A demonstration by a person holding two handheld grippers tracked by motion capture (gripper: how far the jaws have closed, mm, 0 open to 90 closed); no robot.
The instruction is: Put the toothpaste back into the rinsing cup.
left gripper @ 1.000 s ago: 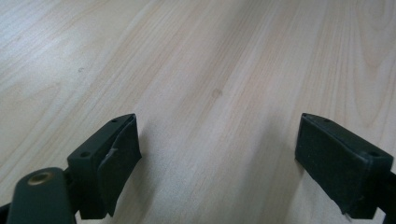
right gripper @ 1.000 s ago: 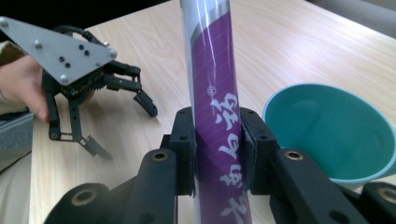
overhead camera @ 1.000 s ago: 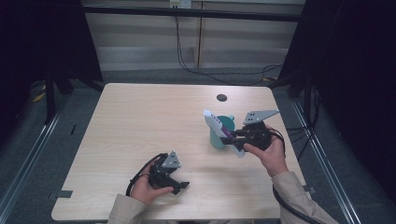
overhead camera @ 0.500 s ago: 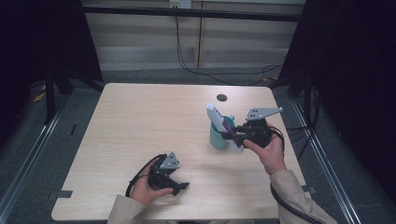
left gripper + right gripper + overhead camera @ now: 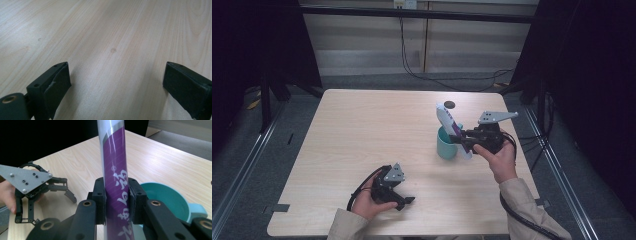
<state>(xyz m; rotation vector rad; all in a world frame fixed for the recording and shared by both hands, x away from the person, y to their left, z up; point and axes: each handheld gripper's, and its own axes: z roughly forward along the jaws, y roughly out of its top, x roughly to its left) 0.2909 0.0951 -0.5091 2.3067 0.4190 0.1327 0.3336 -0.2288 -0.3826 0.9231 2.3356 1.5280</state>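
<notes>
My right gripper [image 5: 465, 142] [image 5: 116, 202] is shut on a white and purple tube [image 5: 451, 125] [image 5: 113, 170] with white lettering. It holds the tube tilted, its lower end beside the near right side of a teal cup [image 5: 445, 145] [image 5: 166, 200] on the table's right half. The tube's top leans up and to the left, above the cup. My left gripper [image 5: 404, 200] [image 5: 115, 82] rests low over the bare wood near the front edge, its jaws wide apart with nothing between them. The right gripper view also shows it, as the left gripper [image 5: 67, 191] held in a hand at the far left.
A small dark round spot [image 5: 451, 104] marks the light wooden table [image 5: 362, 130] near its far edge behind the cup. Dark curtains and metal rails flank the table, and cables hang at the back wall.
The right gripper has carried the tube slightly right and down beside the cup, turning it more upright. The left gripper has stayed in place.
</notes>
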